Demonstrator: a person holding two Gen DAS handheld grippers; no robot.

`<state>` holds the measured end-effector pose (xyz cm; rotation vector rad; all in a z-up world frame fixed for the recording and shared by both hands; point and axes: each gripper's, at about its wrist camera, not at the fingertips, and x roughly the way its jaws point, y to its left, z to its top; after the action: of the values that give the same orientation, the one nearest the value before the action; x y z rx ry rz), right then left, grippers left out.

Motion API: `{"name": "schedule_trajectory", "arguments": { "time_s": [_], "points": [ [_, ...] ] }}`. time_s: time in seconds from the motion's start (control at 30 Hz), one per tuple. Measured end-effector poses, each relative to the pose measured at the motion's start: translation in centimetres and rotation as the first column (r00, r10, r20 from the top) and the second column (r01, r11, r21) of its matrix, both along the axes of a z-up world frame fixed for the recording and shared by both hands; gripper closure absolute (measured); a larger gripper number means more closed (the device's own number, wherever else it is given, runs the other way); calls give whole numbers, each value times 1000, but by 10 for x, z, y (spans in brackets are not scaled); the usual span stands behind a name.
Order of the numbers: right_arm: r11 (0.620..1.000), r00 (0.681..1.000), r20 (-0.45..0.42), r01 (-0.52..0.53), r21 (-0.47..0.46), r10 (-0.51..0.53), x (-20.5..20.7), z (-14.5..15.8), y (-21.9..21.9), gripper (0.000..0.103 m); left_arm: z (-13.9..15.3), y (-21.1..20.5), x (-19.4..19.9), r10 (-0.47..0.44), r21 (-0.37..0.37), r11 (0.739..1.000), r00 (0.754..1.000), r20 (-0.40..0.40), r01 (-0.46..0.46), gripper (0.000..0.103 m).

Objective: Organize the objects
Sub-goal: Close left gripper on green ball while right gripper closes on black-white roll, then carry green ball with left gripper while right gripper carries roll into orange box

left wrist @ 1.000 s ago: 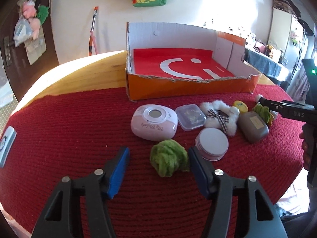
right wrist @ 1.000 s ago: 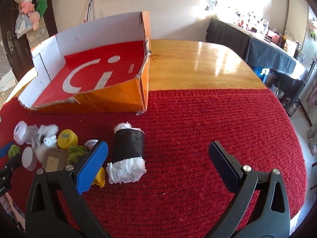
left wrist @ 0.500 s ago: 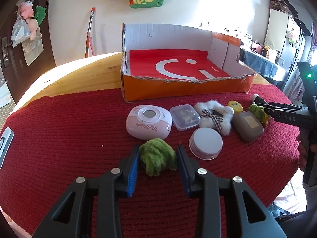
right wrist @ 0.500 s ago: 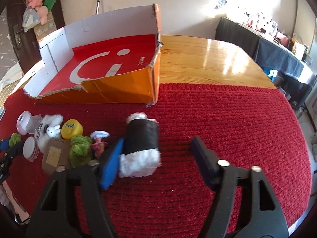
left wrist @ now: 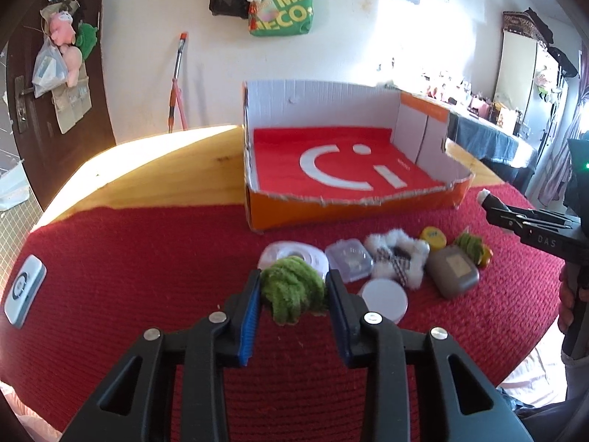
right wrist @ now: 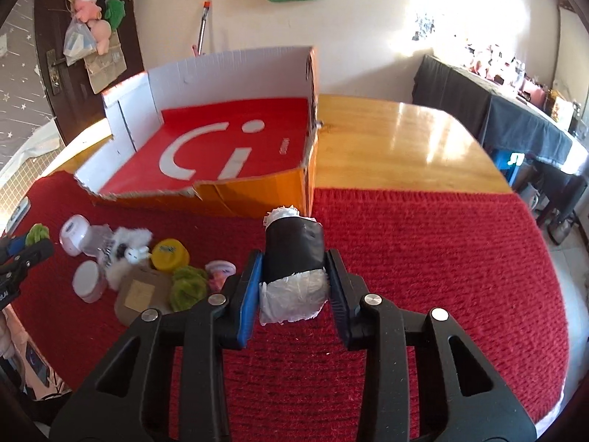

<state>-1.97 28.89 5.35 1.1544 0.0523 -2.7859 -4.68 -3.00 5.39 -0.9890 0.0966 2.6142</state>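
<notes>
My left gripper (left wrist: pixel 293 291) is shut on a green fuzzy ball (left wrist: pixel 292 293) and holds it above the red mat. My right gripper (right wrist: pixel 293 276) is shut on a black roll with white ends (right wrist: pixel 293 258), lifted off the mat. An open orange cardboard box with a red floor (left wrist: pixel 331 169) stands behind; it also shows in the right wrist view (right wrist: pixel 228 158). The right gripper shows at the right edge of the left wrist view (left wrist: pixel 530 223); the left gripper shows at the left edge of the right wrist view (right wrist: pixel 22 254).
On the red mat (left wrist: pixel 129 258) lie a pink round device (left wrist: pixel 294 258), a clear case (left wrist: pixel 348 263), a white fluffy toy (left wrist: pixel 395 258), a white round lid (left wrist: pixel 384 296), a grey pouch (left wrist: pixel 452 270), a yellow cap (left wrist: pixel 432 237) and another green ball (right wrist: pixel 187 287). A small white device (left wrist: pixel 24 291) lies far left.
Both grippers closed on their objects: the left on the green ball, the right on the black roll. Both then lifted and moved toward the box.
</notes>
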Motion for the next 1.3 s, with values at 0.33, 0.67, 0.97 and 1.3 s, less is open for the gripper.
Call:
{"name": "schedule_trajectory", "arguments": {
  "time_s": [0.33,0.67,0.97,1.3],
  "points": [
    [1000,1000,-12,-19,-15,19,1,12,-2,70,17,0,-5,0,6,1000,999,-34,1,67],
    [998,997,-56,-58,-11,57,-16,43,-9,70,40,9,-45,-64,24,998,998,-25,64,67],
    [988,990,-19,-139,63,140,-66,51,-32,70,40,34,-102,-148,-27,988,988,55,149,67],
    [958,967,135,-237,160,216,-122,23,-51,70,13,59,-146,-214,-124,963,958,189,240,67]
  ]
}}
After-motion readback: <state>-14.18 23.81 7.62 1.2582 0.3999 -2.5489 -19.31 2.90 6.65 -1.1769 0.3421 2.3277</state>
